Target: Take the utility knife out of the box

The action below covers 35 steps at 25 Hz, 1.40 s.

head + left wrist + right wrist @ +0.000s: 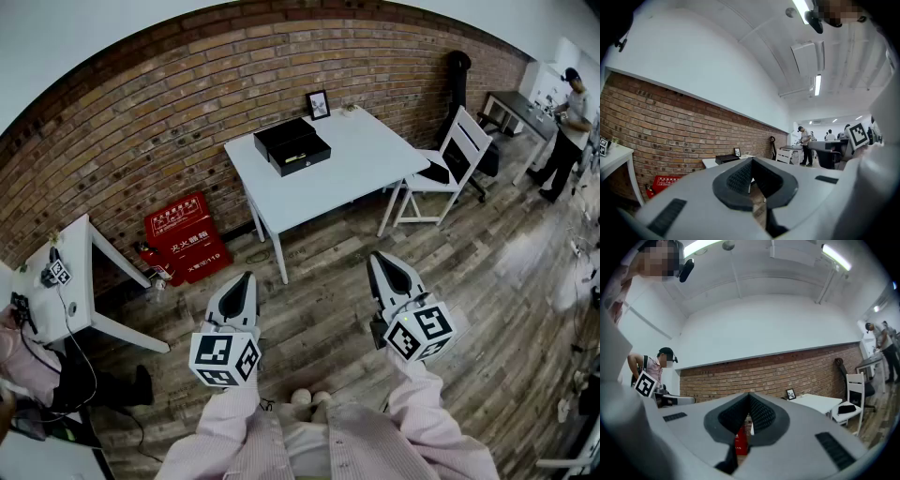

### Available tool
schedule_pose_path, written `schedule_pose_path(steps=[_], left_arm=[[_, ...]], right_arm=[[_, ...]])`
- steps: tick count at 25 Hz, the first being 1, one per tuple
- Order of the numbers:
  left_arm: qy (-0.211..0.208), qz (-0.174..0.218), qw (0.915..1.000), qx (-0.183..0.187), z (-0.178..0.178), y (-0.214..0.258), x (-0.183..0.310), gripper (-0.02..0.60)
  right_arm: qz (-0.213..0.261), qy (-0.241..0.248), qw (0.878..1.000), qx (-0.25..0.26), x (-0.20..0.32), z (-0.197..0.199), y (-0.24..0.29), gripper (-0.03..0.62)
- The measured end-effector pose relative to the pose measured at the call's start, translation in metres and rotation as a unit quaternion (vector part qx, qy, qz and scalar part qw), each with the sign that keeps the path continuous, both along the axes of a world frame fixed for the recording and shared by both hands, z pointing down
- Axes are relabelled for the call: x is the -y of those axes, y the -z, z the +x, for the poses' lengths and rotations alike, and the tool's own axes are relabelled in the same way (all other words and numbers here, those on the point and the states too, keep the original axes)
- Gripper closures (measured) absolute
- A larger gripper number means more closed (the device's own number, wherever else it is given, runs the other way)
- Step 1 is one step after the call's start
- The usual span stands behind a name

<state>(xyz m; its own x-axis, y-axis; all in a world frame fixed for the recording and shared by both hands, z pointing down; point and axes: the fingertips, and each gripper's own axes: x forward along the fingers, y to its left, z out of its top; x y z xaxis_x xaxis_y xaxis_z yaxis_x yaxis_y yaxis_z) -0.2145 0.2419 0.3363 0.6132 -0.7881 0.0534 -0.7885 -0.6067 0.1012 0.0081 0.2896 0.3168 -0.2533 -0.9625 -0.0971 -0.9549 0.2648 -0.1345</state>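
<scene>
At the white table's (367, 155) left end sits the black box (292, 147); step close, then part your left gripper (244, 283) and right gripper (382, 266), both closed and empty.

You hold both grippers out in front of you, side by side and well apart, each pointing about level and away from your body, with your forearms reaching forward from the bottom edge of the head view. Your left gripper (246, 279) has its jaws closed tip to tip with nothing between them, and the left marker cube (225, 358) sits at its near end, just ahead of your left sleeve (232, 427). Your right gripper (380, 259) is closed and empty in the same way, with the right marker cube (420, 332) just ahead of your right sleeve (419, 398).
</scene>
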Motion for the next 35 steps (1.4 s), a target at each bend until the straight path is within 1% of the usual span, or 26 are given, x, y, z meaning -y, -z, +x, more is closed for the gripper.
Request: schedule_pose_path(steps=[5,10,19,22,27,31,35], left_arm=[[0.003,-0.003,1.0000,-0.001,0.003,-0.004,-0.005,0.589],[0.001,0.000,1.0000,-0.001,0.011,-0.004,-0.005,0.589],[0.005,-0.004,1.0000,0.003,0.027,-0.009,-0.008,0.589],[0.007,-0.006,1.0000,0.001,0.030,-0.011,-0.010,0.589],[0.019,-0.010,0.9998,-0.006,0.032,-0.014,-0.010,0.589],[0.026,-0.013,0.9995,-0.007,0.032,-0.019,-0.008,0.589],[0.029,-0.019,0.9994,-0.005,0.035,-0.020,0.001,0.589]], right_arm=[[-0.002,-0.003,1.000,0.000,-0.006,0.005,-0.001,0.592],[-0.001,-0.018,1.000,-0.002,-0.005,0.017,-0.005,0.591],[0.019,0.014,0.999,0.032,-0.006,0.027,-0.006,0.589],[0.017,0.013,0.999,0.031,-0.004,0.033,-0.010,0.588],[0.009,0.012,1.000,0.026,0.001,0.042,-0.016,0.522],[0.002,0.010,1.000,0.017,0.004,0.045,-0.022,0.487],[-0.005,0.011,1.000,0.022,0.013,0.048,-0.025,0.448]])
